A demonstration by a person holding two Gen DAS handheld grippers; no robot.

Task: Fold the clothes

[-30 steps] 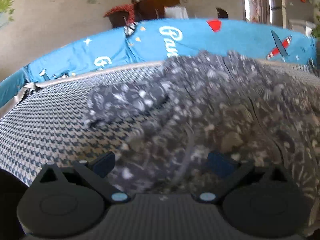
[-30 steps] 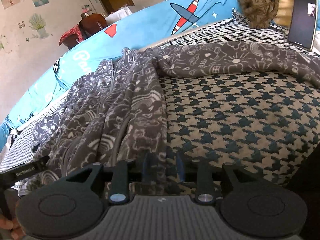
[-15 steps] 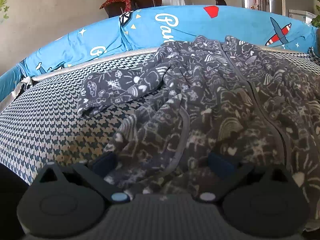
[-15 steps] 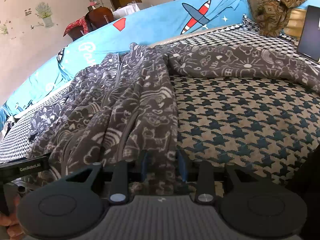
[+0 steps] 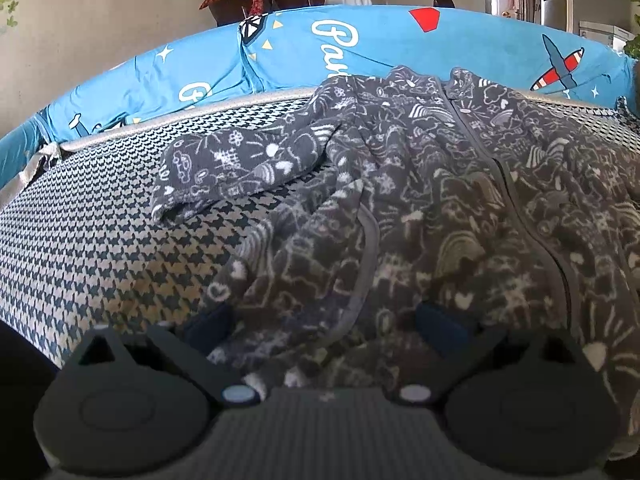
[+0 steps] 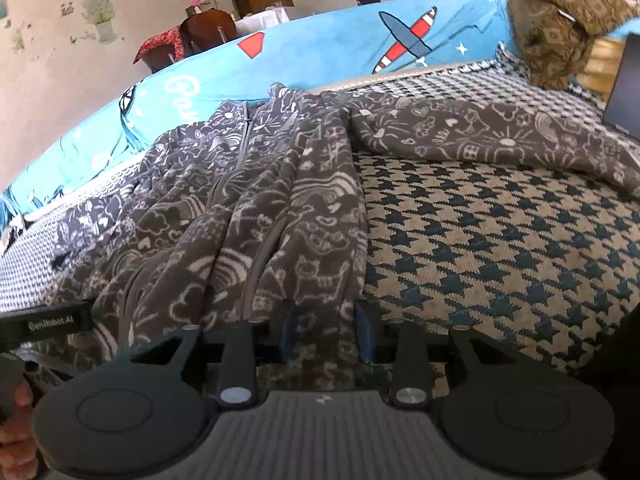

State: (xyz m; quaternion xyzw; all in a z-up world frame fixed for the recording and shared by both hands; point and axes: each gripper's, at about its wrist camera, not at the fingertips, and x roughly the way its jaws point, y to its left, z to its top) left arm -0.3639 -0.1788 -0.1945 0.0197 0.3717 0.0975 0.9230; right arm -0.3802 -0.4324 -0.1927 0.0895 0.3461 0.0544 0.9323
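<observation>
A grey fleece zip jacket (image 5: pixel 420 208) with white doodle print lies front up on a houndstooth cover (image 5: pixel 100 232). One sleeve (image 5: pixel 240 168) points left; the other sleeve (image 6: pixel 480 136) stretches right. My left gripper (image 5: pixel 322 324) is open at the jacket's near hem, with fabric bunched between its wide-set fingers. My right gripper (image 6: pixel 326 336) is shut on the jacket (image 6: pixel 260 216) at the hem's right corner, its blue pads (image 6: pixel 288 332) pinching the fleece. Part of the left gripper body (image 6: pixel 44 322) and a hand (image 6: pixel 16 420) show at the right wrist view's left edge.
A blue backrest (image 5: pixel 360 48) with plane prints runs along the far side. At the far right lie a brown patterned bundle (image 6: pixel 560 28) and a dark phone (image 6: pixel 624 92). Bare houndstooth cover (image 6: pixel 500 248) shows right of the jacket.
Both grippers have shifted along the near hem, and the jacket body now lies flatter and more spread. The right gripper stays shut on the hem; the left stays open.
</observation>
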